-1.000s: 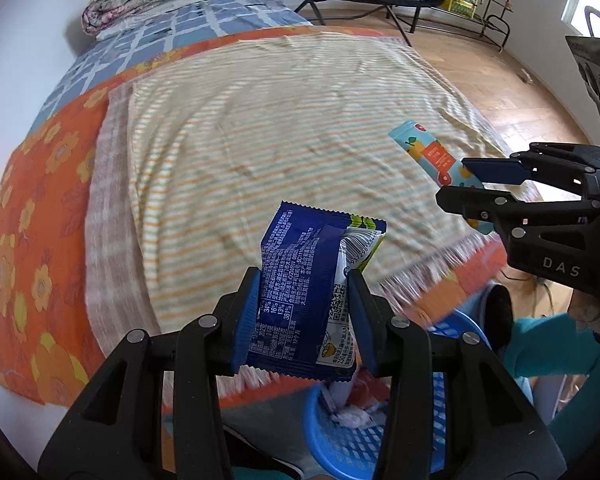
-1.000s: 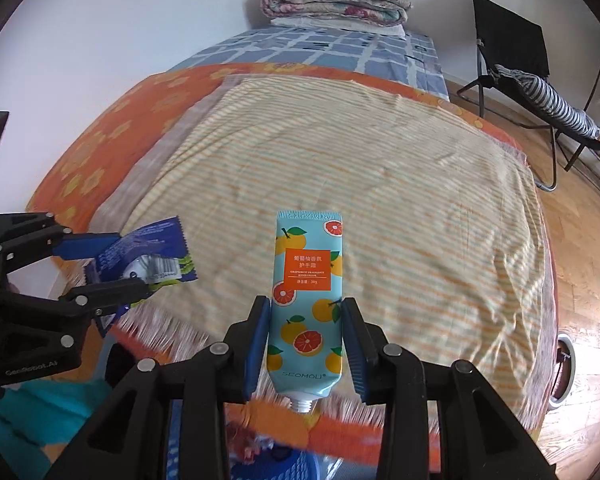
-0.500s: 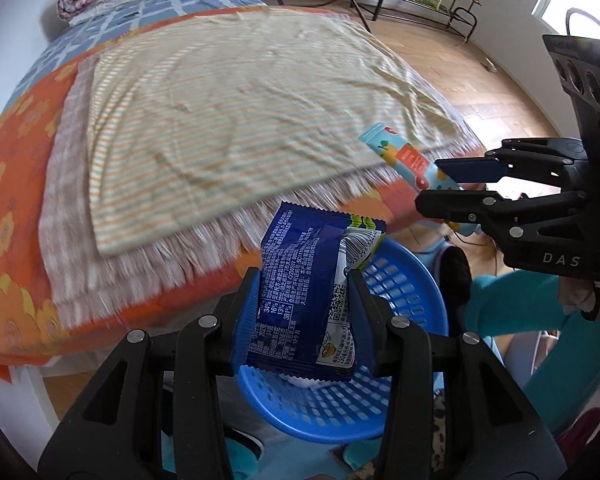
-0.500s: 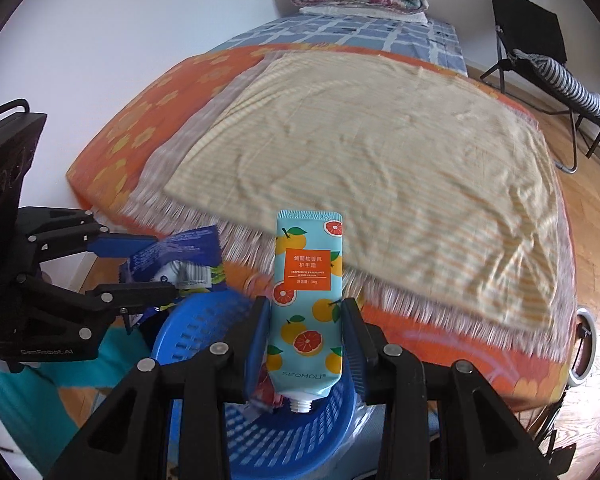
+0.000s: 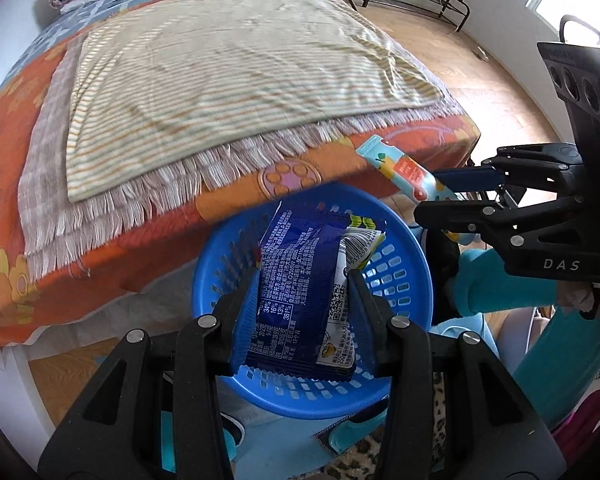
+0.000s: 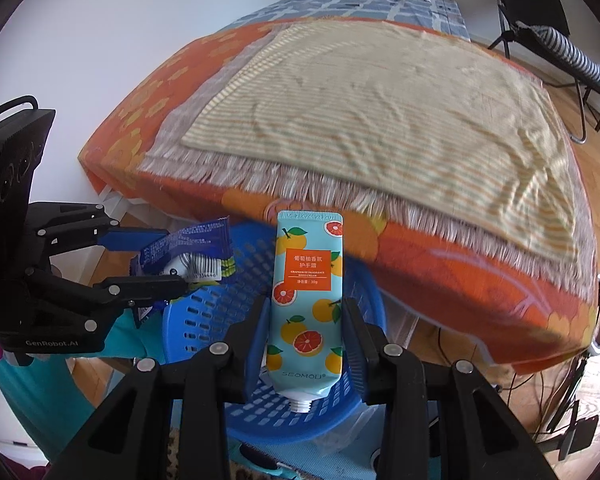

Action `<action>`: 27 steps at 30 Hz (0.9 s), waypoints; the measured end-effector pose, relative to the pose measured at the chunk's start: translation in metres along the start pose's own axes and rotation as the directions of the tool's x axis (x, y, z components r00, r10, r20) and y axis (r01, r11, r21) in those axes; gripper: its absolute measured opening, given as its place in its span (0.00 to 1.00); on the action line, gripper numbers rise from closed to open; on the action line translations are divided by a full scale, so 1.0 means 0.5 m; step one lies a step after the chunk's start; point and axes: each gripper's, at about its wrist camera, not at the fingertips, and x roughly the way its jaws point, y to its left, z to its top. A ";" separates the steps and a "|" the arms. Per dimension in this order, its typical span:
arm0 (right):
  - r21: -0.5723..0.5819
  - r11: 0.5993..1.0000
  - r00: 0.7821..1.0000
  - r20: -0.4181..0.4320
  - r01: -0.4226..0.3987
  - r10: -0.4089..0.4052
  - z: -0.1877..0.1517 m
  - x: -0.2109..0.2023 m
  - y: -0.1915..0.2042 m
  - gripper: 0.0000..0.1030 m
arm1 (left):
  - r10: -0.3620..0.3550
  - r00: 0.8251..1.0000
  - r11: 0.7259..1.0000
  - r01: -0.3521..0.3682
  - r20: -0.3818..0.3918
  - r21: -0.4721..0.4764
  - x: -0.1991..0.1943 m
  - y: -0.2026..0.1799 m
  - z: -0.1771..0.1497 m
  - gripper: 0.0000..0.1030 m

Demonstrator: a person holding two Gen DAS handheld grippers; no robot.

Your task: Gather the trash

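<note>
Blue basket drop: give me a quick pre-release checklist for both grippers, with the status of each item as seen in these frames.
1. Left gripper shut on the blue snack wrapper: ok.
2. Right gripper shut on the hand cream tube: ok.
3. Wrapper over the blue basket opening: ok, the left wrist view shows basket rim all round it.
4. Tube over the basket: ok in the right wrist view; in the left wrist view it sits near the rim, so the margin is uncertain.
5. The two grippers apart, not touching: ok.
6. Room inside the basket: cannot tell, the held items hide most of its floor.
</note>
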 end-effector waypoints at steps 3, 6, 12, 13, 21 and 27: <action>0.000 1.000 1.000 -0.008 -0.003 0.003 -0.011 0.005 0.003 0.36 | -0.003 1.000 1.000 0.003 -0.006 0.001 0.003 -0.003 -0.010 0.43; -0.006 1.000 1.000 -0.011 -0.002 0.002 -0.017 0.007 0.007 0.37 | 0.002 1.000 1.000 -0.002 -0.013 0.007 0.007 -0.005 -0.016 0.43; -0.004 1.000 1.000 -0.014 -0.008 0.007 -0.024 0.009 0.011 0.37 | 0.014 1.000 1.000 -0.014 -0.025 0.011 0.015 -0.006 -0.023 0.43; -0.005 1.000 1.000 -0.016 -0.005 0.005 -0.025 0.011 0.011 0.37 | 0.020 0.999 1.000 -0.020 -0.027 0.012 0.017 -0.005 -0.024 0.43; 0.006 1.000 1.000 -0.003 0.015 -0.015 -0.027 0.009 0.008 0.64 | 0.036 0.999 0.999 -0.037 -0.035 -0.007 0.023 0.003 -0.025 0.56; 0.021 0.999 0.999 0.000 0.032 -0.032 -0.025 0.010 0.001 0.74 | 0.041 0.998 0.999 -0.042 -0.038 -0.008 0.026 0.005 -0.027 0.59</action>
